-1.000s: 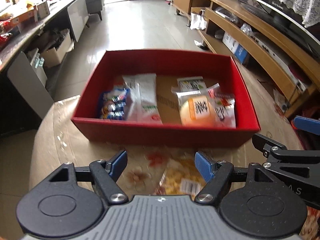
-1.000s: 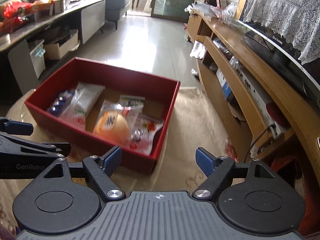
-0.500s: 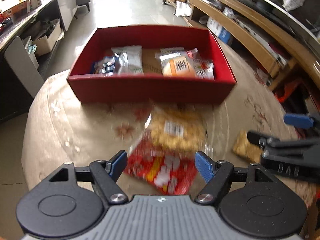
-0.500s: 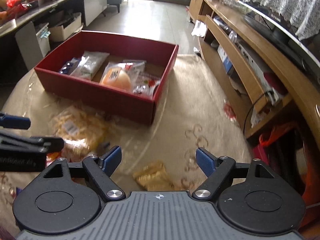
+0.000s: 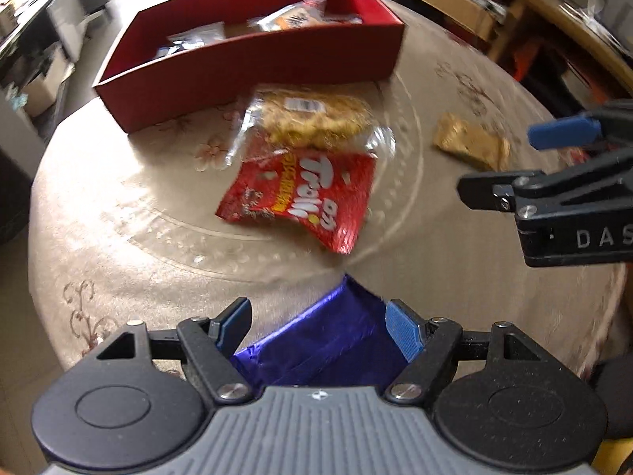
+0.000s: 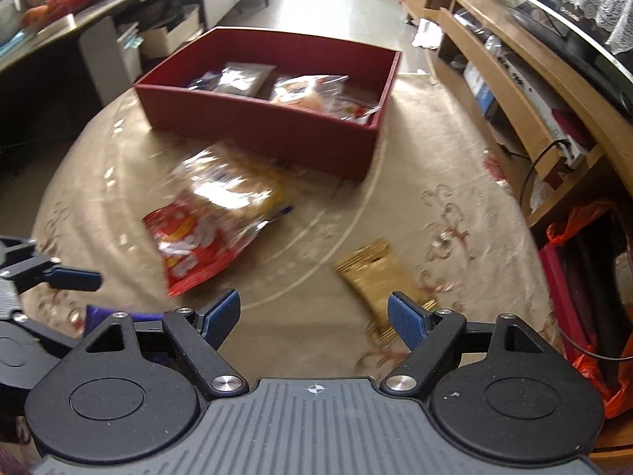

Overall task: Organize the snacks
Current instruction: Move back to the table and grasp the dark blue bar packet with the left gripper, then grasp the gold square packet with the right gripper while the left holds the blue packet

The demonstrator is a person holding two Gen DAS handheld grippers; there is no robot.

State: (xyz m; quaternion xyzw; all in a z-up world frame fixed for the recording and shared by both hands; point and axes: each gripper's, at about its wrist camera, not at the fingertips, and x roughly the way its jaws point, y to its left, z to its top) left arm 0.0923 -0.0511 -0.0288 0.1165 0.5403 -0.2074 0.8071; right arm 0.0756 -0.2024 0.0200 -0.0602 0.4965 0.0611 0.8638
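Left wrist view: left gripper (image 5: 318, 322) low over the surface (image 5: 118, 206), fingers spread wide above a purple packet (image 5: 320, 346), gripping nothing. Red "Trolli" bag (image 5: 300, 194) flat beside a yellow snack bag (image 5: 316, 116), near the red box (image 5: 253, 63). Right gripper (image 6: 314, 312) level, fingers open and empty, gold packet (image 6: 379, 273) just ahead.

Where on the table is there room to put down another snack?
Bare cloth lies left of the red bag, below the red box, and between the red bag and gold packet. It is crowded where the clear bag overlaps the red bag beside the box.
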